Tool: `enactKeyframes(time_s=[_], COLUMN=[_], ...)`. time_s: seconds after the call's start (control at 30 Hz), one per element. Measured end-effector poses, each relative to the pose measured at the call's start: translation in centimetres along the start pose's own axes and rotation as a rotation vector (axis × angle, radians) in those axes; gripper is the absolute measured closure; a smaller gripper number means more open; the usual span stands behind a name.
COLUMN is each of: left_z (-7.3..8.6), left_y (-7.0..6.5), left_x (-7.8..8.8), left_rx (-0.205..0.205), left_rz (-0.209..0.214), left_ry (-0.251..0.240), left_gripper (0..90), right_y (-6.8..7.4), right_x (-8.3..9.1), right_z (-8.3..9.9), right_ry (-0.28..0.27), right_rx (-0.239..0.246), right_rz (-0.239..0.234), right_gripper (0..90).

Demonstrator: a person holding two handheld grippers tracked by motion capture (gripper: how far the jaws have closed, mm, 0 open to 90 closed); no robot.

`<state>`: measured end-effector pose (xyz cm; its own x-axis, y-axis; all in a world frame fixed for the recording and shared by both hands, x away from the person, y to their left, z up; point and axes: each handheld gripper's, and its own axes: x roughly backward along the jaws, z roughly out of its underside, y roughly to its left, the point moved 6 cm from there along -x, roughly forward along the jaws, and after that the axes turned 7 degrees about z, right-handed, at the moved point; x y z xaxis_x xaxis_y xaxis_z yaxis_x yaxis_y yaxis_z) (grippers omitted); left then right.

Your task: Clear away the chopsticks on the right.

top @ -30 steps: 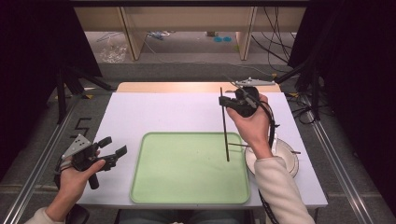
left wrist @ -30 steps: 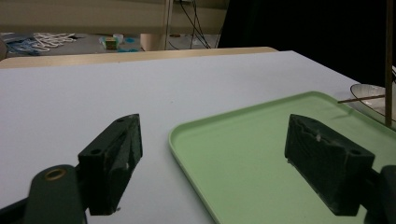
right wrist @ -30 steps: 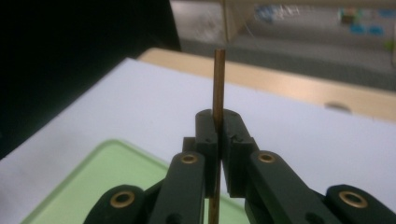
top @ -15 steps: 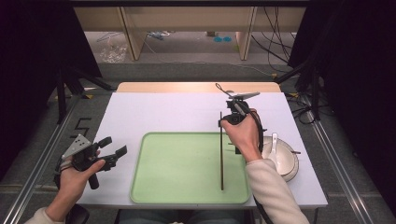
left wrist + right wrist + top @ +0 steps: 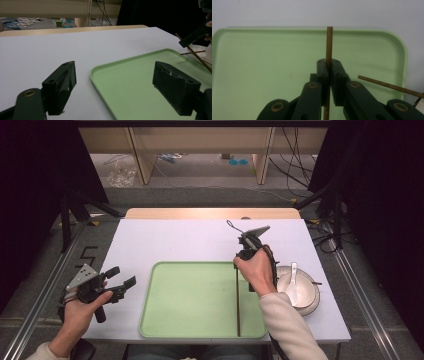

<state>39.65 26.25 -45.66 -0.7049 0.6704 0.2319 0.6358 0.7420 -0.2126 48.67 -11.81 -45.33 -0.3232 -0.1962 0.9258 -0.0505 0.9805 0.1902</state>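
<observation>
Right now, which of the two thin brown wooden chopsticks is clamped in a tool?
The thin brown wooden chopstick standing over the pale green tray, pinched in the right tool. The other chopstick lies free beside it, toward the white bowl.

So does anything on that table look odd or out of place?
Only mildly: the pair is split. One chopstick is clamped in the right gripper over the green tray, while the other chopstick lies across the bowl beside the spoon.

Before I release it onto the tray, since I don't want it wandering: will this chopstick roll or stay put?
The chopstick, clamped in the right gripper, looks thin, straight and stiff, so it probably won't sag. It may roll a little, but the green tray has a raised rim that should stop it. It looks light.
</observation>
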Motion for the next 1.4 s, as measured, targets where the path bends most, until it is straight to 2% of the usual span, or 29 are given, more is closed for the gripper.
enactKeyframes(time_s=[0.23,0.37,0.6,0.67,0.77,0.83,0.87,0.9,0.93,1.0,1.03,1.07,1.1,1.13,1.17,1.23,1.3,1.37,1.4], left_z=[0.0,0.0,0.0,0.0,0.0,0.0,0.0,0.0,0.0,0.0,0.0,0.0,0.0,0.0,0.0,0.0,0.0,0.0,0.0], left_y=[0.0,0.0,0.0,0.0,0.0,0.0,0.0,0.0,0.0,0.0,0.0,0.0,0.0,0.0,0.0,0.0,0.0,0.0,0.0], left_x=[0.0,0.0,0.0,0.0,0.0,0.0,0.0,0.0,0.0,0.0,0.0,0.0,0.0,0.0,0.0,-0.1,-0.1,0.0,0.0], left_rx=[0.002,0.003,0.002,0.002,0.001,-0.001,-0.002,0.001,0.002,0.002,0.002,0.001,0.000,0.002,0.001,0.000,0.000,0.002,0.001], left_rz=[-0.002,0.001,0.002,0.002,0.000,0.001,0.001,0.003,0.002,0.003,0.002,-0.001,-0.001,-0.001,-0.001,-0.001,0.000,-0.002,-0.002], left_ry=[0.001,0.000,0.001,0.001,0.001,0.001,0.002,0.001,0.001,0.001,0.001,0.002,0.002,0.001,0.001,0.000,0.000,0.001,0.001], left_gripper=[19.0,19.0,19.0,19.0,19.0,19.0,19.0,19.0,19.0,19.0,19.0,19.0,19.0,19.0,19.0,19.0,19.0,19.1,19.0], right_y=[-0.3,-0.4,-0.7,-0.8,-0.9,-1.0,-0.9,-1.2,-1.7,-2.4,-2.8,-3.3,-3.8,-4.1,-4.5,-5.3,-5.2,-5.6,-5.6], right_x=[-0.4,-0.8,-1.2,-1.1,-0.6,0.1,0.6,0.9,1.2,1.7,1.8,1.8,1.8,1.7,1.7,1.4,1.0,0.4,0.1], right_z=[0.0,0.2,0.4,0.3,0.1,-0.3,-0.3,-0.7,-1.1,-1.5,-1.5,-1.4,-1.2,-1.0,-0.9,-0.5,0.2,0.2,0.5], right_ry=[0.011,0.035,0.063,0.059,0.032,-0.013,-0.014,-0.057,-0.104,-0.136,-0.131,-0.119,-0.092,-0.070,-0.061,-0.010,0.022,0.065,0.086], right_rx=[-0.024,-0.022,-0.029,-0.022,0.022,0.123,0.179,0.297,0.450,0.664,0.752,0.864,0.958,0.979,1.021,1.129,1.162,1.288,1.305], right_rz=[0.018,0.033,0.055,0.052,0.056,0.065,0.067,0.083,0.111,0.165,0.197,0.225,0.236,0.236,0.246,0.270,0.246,0.268,0.271], right_gripper=[87.0,86.6,82.2,81.1,77.5,74.2,72.1,69.3,66.1,63.6,60.2,58.6,58.5,59.6,60.8,62.6,63.5,63.9,64.3])
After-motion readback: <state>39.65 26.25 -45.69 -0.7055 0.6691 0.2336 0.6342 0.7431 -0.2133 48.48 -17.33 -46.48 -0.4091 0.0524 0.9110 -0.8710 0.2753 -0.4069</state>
